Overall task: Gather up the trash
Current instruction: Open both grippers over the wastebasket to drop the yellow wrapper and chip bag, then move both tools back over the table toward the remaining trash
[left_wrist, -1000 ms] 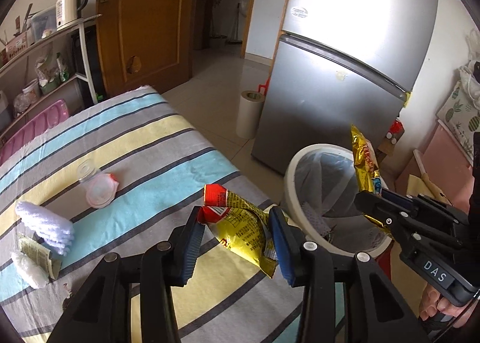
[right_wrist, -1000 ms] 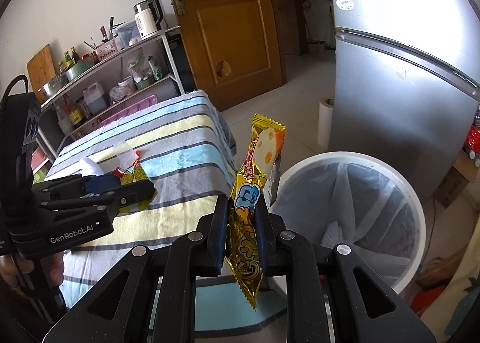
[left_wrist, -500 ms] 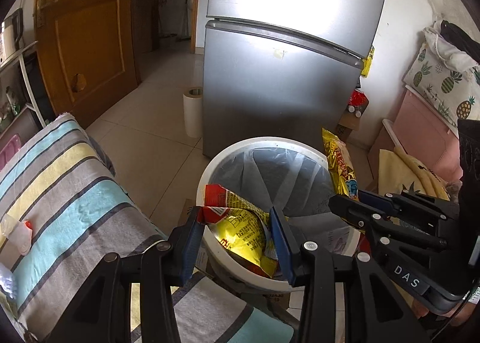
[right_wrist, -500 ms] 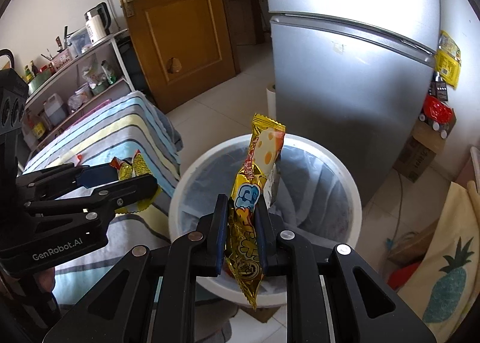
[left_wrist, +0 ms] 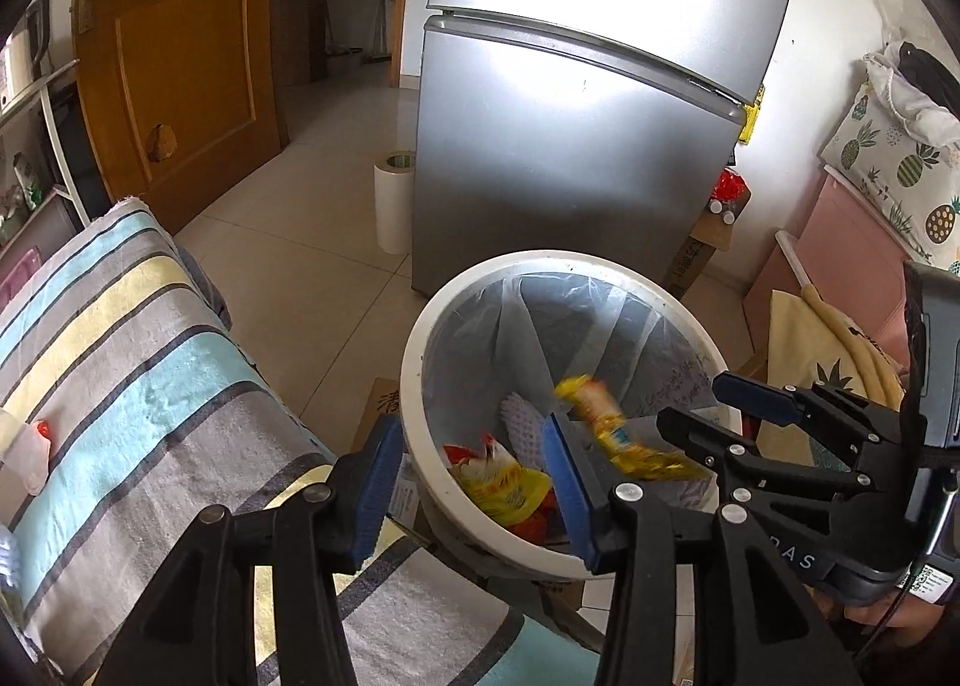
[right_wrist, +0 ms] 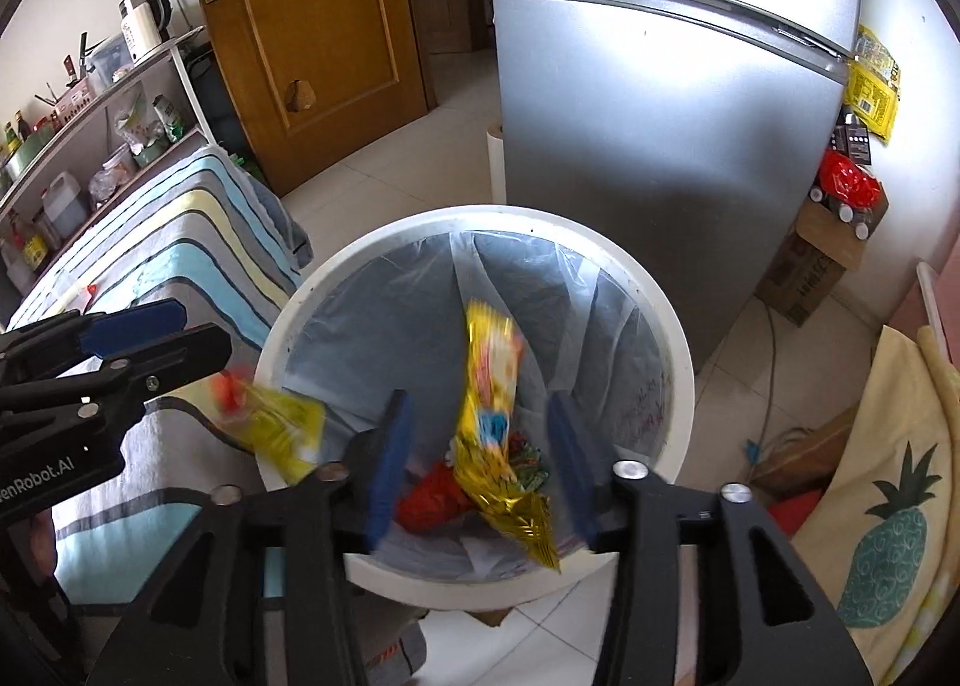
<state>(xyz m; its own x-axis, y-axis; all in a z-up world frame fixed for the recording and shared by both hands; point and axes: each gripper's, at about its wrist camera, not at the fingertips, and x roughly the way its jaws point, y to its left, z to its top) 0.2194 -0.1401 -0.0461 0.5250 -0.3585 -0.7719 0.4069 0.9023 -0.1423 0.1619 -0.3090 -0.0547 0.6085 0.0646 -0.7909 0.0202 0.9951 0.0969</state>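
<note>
Yellow foil wrappers (right_wrist: 489, 398) fell from both wide-open hand-held grippers (right_wrist: 474, 440) (left_wrist: 465, 482); the left one (right_wrist: 273, 422), near the bin's rim (right_wrist: 312, 290), might have missed.

Your left gripper (left_wrist: 471, 491) and right gripper (right_wrist: 480, 467) were black, with blue pads, silver screws and white lettering.

- Lived-in home, kitchen corner.
- Silver fridge (left_wrist: 576, 104), wooden door (right_wrist: 312, 26).
- Shelf (right_wrist: 102, 92) with kettle (right_wrist: 143, 26), bottles.
- Tiled floor (left_wrist: 312, 242); pineapple-print cushion (left_wrist: 894, 170).
</note>
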